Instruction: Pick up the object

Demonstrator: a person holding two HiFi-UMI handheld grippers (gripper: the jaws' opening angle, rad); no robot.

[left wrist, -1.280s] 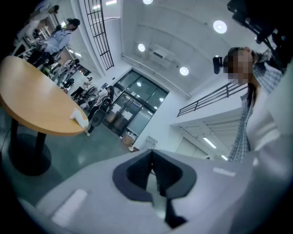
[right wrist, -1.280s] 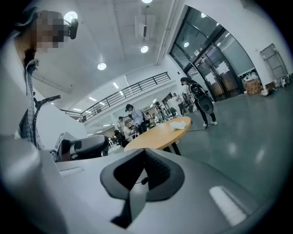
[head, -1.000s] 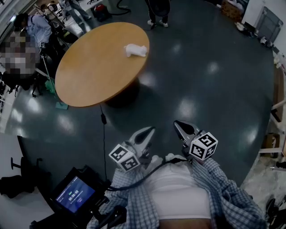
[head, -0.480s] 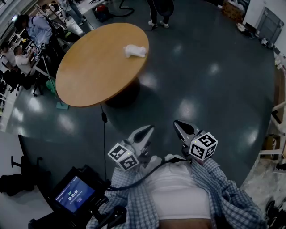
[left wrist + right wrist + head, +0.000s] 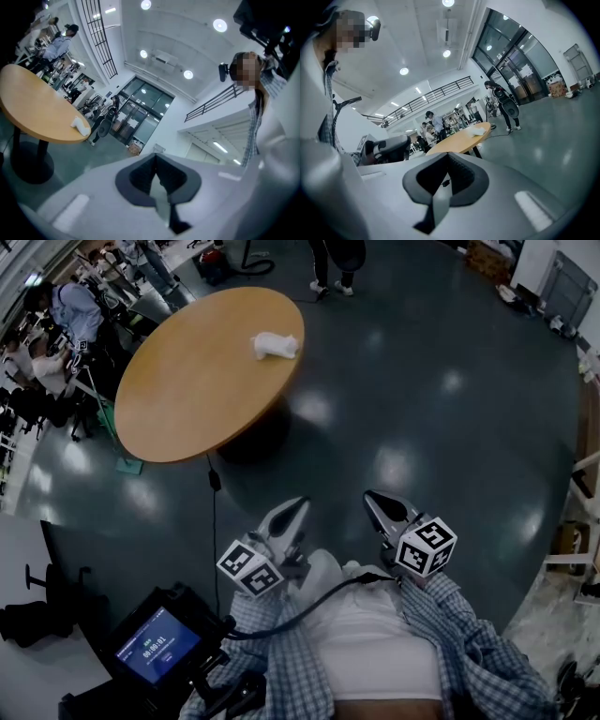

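Observation:
A white crumpled object (image 5: 275,345) lies near the far edge of a round wooden table (image 5: 187,395), well ahead of me across the dark floor. Both grippers are held close to my torso, far from the table. My left gripper (image 5: 298,505) points toward the table with its jaws together and nothing in them. My right gripper (image 5: 372,498) is likewise shut and empty. The left gripper view shows the object (image 5: 80,125) on the table (image 5: 33,108) beyond the left gripper (image 5: 155,157). The right gripper view shows the object (image 5: 478,131) far past the right gripper (image 5: 446,157).
Several people sit and stand at desks to the table's left (image 5: 66,320), and one person stands just beyond it (image 5: 328,268). A black cable (image 5: 214,484) runs over the floor from the table's foot. A device with a lit screen (image 5: 155,648) is at my lower left.
My left gripper has shifted a little to the left. The table and object sit slightly further left in the head view. The right gripper has held still.

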